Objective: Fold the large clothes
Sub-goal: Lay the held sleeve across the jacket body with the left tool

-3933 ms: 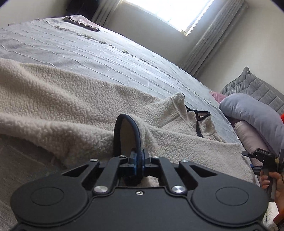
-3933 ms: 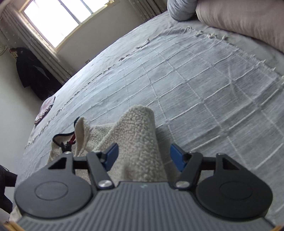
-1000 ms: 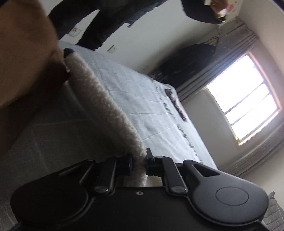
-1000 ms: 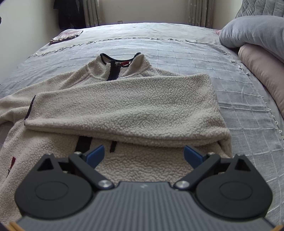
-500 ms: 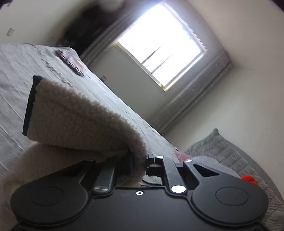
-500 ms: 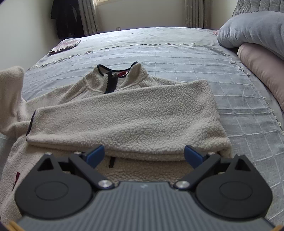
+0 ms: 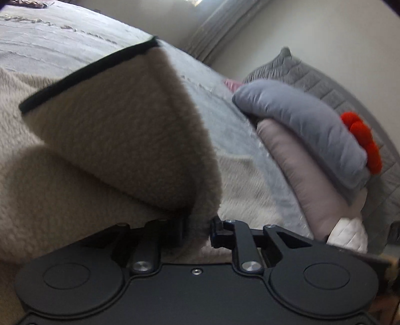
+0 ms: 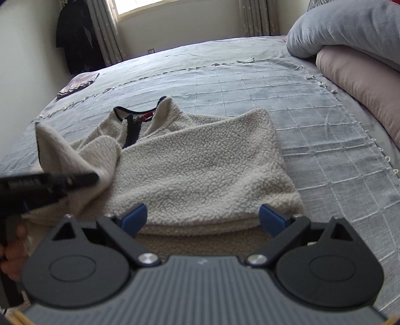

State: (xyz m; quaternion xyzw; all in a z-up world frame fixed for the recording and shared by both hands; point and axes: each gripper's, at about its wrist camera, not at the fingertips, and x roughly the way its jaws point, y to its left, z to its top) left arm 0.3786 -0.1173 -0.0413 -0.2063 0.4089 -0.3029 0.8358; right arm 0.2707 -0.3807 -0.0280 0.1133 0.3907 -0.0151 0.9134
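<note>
- Although a red neck label (image 8: 148,115) shows on the fleece pullover (image 8: 200,170), its writing is unreadable.
- Pullover lies mid-bed (image 8: 250,82).
- Left gripper (image 7: 196,231): jaws narrow, just opening, black-trimmed sleeve (image 7: 120,130) between them.
- Right gripper (image 8: 203,217): jaws wide, at near hem, gripping nothing.

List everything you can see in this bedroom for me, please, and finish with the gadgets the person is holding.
fleece pullover: one, cream with dark trim, spread on the bed, one sleeve already folded across the body
left sleeve: one, cream with a black cuff, lifted off the bed
bedspread: one, grey with a pale grid, covering the bed
pillows: two stacked, grey over dusty pink, at the right
dark garment: one, black, hanging by the curtain
curtains: grey, either side of the window
red thing: one, blurred, behind the pillows
left gripper: black, jaws just opening, sleeve fabric between them
right gripper: black with blue pads, open above the pullover's hem
</note>
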